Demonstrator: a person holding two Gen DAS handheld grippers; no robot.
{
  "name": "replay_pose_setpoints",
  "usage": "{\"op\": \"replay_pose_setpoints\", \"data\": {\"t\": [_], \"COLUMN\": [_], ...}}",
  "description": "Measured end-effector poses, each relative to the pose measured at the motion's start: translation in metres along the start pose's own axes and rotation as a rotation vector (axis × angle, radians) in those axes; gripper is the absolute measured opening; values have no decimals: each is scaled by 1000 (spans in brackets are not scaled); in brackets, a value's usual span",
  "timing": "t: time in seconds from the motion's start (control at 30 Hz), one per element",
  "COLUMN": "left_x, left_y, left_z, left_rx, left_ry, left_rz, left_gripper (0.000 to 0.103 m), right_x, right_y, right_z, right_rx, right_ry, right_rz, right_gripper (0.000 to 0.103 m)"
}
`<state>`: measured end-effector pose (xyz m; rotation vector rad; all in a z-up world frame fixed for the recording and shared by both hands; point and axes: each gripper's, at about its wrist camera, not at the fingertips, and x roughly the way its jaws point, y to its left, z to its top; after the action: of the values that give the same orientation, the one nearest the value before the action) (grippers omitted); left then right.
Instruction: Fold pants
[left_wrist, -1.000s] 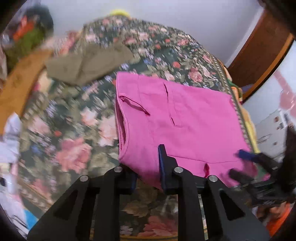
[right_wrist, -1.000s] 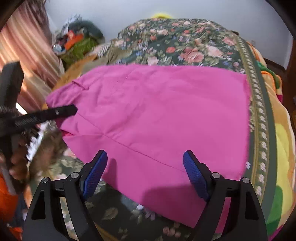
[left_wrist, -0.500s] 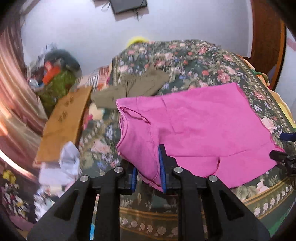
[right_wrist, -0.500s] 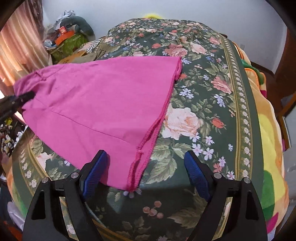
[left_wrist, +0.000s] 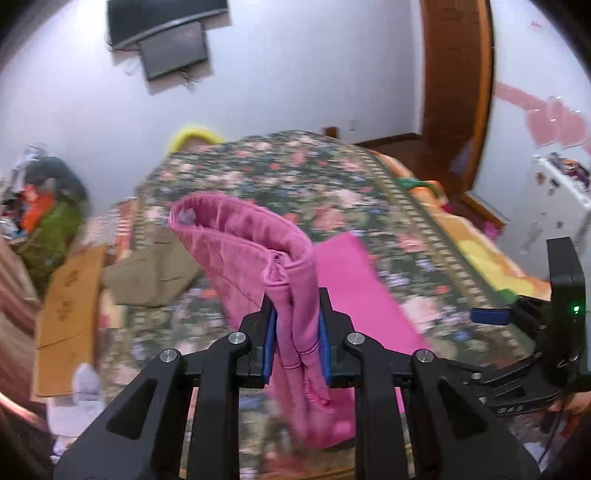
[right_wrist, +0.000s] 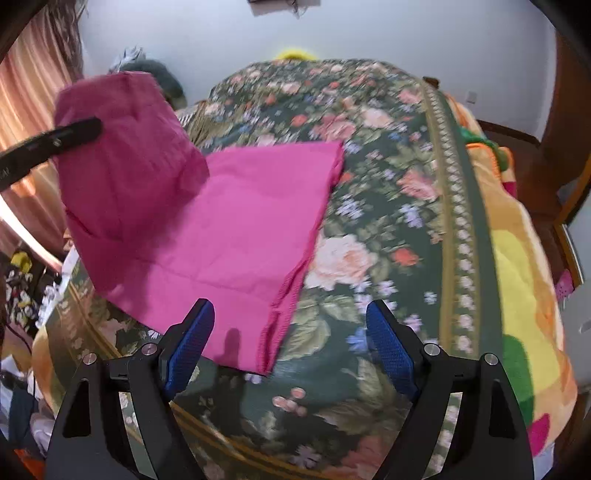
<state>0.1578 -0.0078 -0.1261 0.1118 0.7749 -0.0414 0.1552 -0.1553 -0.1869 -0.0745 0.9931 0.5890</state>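
A floral bedspread (right_wrist: 388, 229) bears olive clothing (left_wrist: 151, 273) beside a cardboard sheet (left_wrist: 66, 314).

No legible text, labels or numbers anywhere. Dark markings on the cardboard piece (left_wrist: 68, 291) left of the bed are too blurred to read.

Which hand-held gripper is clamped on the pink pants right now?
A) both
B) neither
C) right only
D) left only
D: the left hand-held gripper has its blue pads pressed on a bunched edge of the pink pants, lifting that end off the floral bedspread, while the right hand-held gripper stands wide open with nothing between its pads.
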Motion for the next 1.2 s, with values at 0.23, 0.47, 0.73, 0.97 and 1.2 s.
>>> {"op": "replay_pose_setpoints", "data": {"t": [0.23, 0.47, 0.73, 0.97, 1.2], "left_x": [37, 75, 73, 48, 62], "left_y": [-35, -59, -58, -12, 45], "left_z": [2, -16, -20, -9, -6], "left_rx": [-50, -57, -42, -59, -43], "left_ry": [110, 254, 307, 191, 177], "left_rz": [-202, -295, -298, -189, -2], "left_gripper": [17, 17, 59, 70, 74], "right_x": [-28, -36, -33, -32, -19], "right_y": [-19, -32, -35, -22, -4], "right_z": [0, -4, -7, 1, 18], "right_rx": [54, 73, 100, 81, 68], "right_ry": [-64, -73, -61, -66, -86], "right_rz": [0, -34, -33, -6, 44], "right_gripper": [82, 82, 82, 82, 82]}}
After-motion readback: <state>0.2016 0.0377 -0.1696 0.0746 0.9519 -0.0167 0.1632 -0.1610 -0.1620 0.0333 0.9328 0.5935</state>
